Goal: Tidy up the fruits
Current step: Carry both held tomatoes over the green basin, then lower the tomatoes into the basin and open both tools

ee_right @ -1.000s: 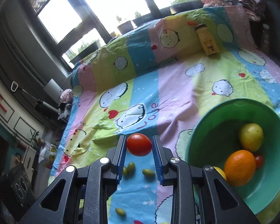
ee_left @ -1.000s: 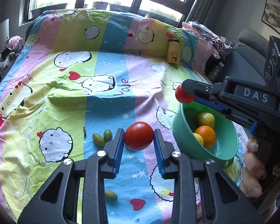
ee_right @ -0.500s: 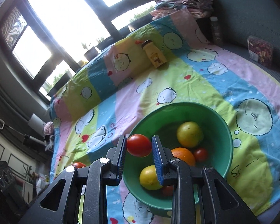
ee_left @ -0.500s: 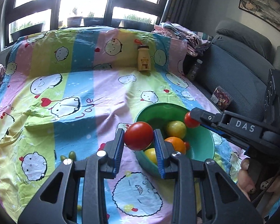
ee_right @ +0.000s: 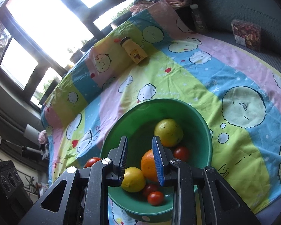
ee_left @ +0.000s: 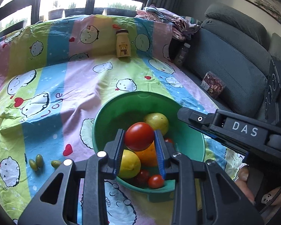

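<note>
My left gripper is shut on a large red tomato and holds it over the green bowl. The bowl holds a lemon, an orange, a yellow-green fruit and small red tomatoes. My right gripper is open and empty above the same bowl; a small tomato lies below it in the bowl. The left gripper's tomato shows at the bowl's left side.
Several green olives lie on the cartoon bedsheet left of the bowl. A yellow bear bottle stands at the back. A grey sofa with a snack box and a dark bottle is on the right.
My right gripper opened and its small tomato dropped into the bowl. My left gripper carried the large tomato from the bowl's edge to over the bowl.
</note>
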The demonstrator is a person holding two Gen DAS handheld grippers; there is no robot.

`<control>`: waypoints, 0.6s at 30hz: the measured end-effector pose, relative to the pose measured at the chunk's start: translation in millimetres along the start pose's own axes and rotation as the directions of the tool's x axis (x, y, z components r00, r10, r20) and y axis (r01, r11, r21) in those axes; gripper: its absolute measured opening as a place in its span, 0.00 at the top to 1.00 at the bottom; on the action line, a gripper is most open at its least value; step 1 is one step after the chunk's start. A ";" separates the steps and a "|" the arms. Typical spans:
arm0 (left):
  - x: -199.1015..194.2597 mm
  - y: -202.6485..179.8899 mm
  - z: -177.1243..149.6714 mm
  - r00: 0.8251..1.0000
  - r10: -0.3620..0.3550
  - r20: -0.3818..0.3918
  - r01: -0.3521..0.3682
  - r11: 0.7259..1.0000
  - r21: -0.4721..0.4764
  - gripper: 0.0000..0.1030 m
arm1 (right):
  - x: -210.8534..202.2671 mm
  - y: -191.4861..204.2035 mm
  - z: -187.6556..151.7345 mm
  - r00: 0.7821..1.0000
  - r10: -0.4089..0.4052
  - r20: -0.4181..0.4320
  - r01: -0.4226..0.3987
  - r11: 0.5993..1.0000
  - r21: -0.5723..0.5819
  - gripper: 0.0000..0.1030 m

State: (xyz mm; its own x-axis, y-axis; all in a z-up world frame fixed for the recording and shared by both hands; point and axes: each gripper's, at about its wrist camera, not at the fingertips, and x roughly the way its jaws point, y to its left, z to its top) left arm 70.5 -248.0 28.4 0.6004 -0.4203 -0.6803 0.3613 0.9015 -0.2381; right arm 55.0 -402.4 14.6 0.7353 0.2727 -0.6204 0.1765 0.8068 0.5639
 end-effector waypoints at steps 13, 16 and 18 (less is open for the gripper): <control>21.1 -10.4 -5.8 0.998 -0.016 -0.055 0.016 1.000 0.017 0.61 | -3.9 -9.5 3.8 1.000 -0.029 0.006 0.029 0.999 0.031 0.71; 18.0 -9.6 -5.7 0.998 -0.027 -0.051 0.027 1.000 0.008 0.44 | -4.9 -9.2 3.6 0.999 -0.032 0.010 0.032 0.999 0.026 0.71; 14.4 -8.1 -5.1 0.999 -0.023 -0.044 0.023 1.000 0.004 0.40 | -5.9 -7.4 3.1 1.000 -0.027 0.011 0.027 0.999 0.020 0.71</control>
State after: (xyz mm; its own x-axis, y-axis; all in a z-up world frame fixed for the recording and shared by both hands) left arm 72.7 -260.8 17.0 0.5597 -0.4359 -0.7048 0.3779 0.8912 -0.2510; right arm 51.4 -411.6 15.8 0.7374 0.2448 -0.6296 0.2094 0.8033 0.5576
